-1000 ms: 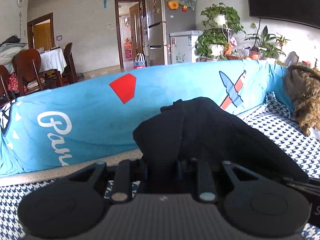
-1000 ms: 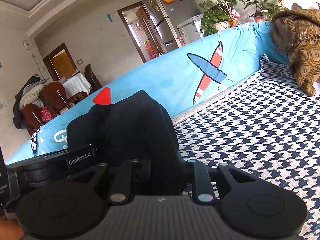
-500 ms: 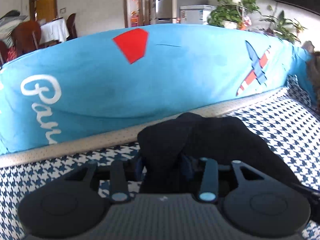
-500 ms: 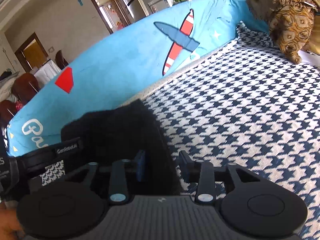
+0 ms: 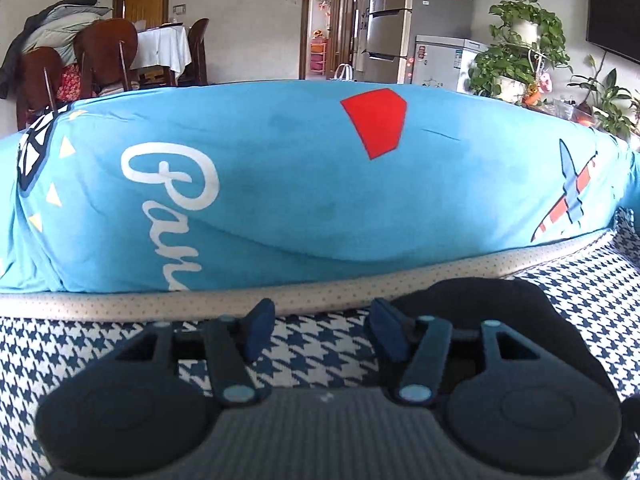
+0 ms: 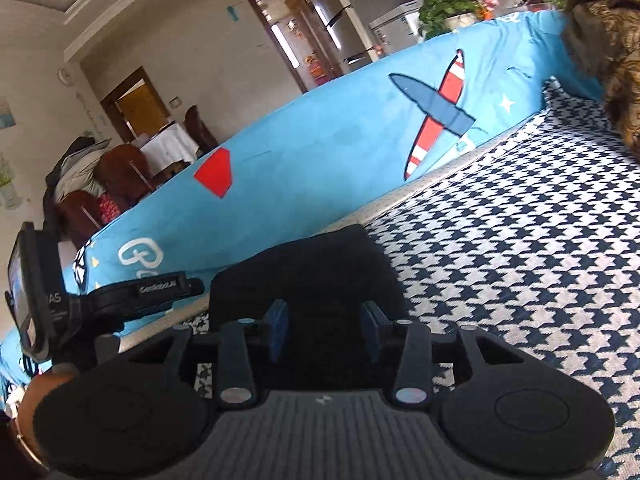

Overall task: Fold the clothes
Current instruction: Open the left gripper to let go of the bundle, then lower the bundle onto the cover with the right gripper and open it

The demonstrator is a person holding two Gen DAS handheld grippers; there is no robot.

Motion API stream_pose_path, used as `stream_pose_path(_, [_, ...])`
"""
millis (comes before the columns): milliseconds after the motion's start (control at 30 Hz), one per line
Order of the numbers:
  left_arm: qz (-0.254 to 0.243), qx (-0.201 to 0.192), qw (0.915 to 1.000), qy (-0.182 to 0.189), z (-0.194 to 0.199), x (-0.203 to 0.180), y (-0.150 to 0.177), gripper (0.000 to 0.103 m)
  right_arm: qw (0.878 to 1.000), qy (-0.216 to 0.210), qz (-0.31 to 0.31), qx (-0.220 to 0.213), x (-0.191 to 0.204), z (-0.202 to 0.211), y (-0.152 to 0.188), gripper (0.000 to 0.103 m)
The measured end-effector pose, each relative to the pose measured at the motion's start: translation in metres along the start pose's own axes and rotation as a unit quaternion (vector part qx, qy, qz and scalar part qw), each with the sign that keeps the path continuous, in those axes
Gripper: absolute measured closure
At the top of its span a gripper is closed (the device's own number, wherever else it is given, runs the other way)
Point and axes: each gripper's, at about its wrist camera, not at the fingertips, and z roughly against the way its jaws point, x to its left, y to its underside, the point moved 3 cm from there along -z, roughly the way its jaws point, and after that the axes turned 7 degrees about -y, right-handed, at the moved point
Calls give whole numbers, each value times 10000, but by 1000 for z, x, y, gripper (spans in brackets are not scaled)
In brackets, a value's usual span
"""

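My left claw (image 5: pixel 320 330) is opening, its 2 blue pads (image 5: pixel 260 334) apart with only the checked sofa cover (image 5: pixel 80 356) showing between them. The black garment (image 5: pixel 500 308) lies just to its right on that cover, free of the pads. My right claw (image 6: pixel 324 330) is opening too, jaws apart, and the same black garment (image 6: pixel 304 272) sits folded in a low heap between and ahead of them, unpinched. Behind it rises the blue sofa back (image 5: pixel 280 184) with its red patch and plane print.
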Motion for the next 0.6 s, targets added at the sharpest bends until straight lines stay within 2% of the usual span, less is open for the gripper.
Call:
stream_pose_path(100, [-167, -71, 9998, 62, -2, -11, 5, 34, 9995, -37, 51, 300, 1, -9, 8, 61])
stream_pose_path(233, [-218, 85, 9997, -53, -21, -14, 12, 33, 9980, 148, 97, 606, -5, -18, 18, 60])
stream_pose_path(333, [-35, 340, 9994, -53, -40, -9, 17, 29, 9971, 137, 169, 732, -6, -19, 20, 59])
stream_pose_path(433, [-33, 353, 9993, -131, -49, -9, 19, 21, 9953, 151, 374, 877, -3, -21, 22, 58])
stream_pose_path(533, [-82, 378, 9991, -175, -51, -12, 18, 19, 9939, 208, 555, 930, 0, -23, 25, 57])
stream_pose_path(600, [29, 437, 9990, -126, -51, -11, 16, 22, 9940, 223, 571, 911, 1, -22, 25, 57])
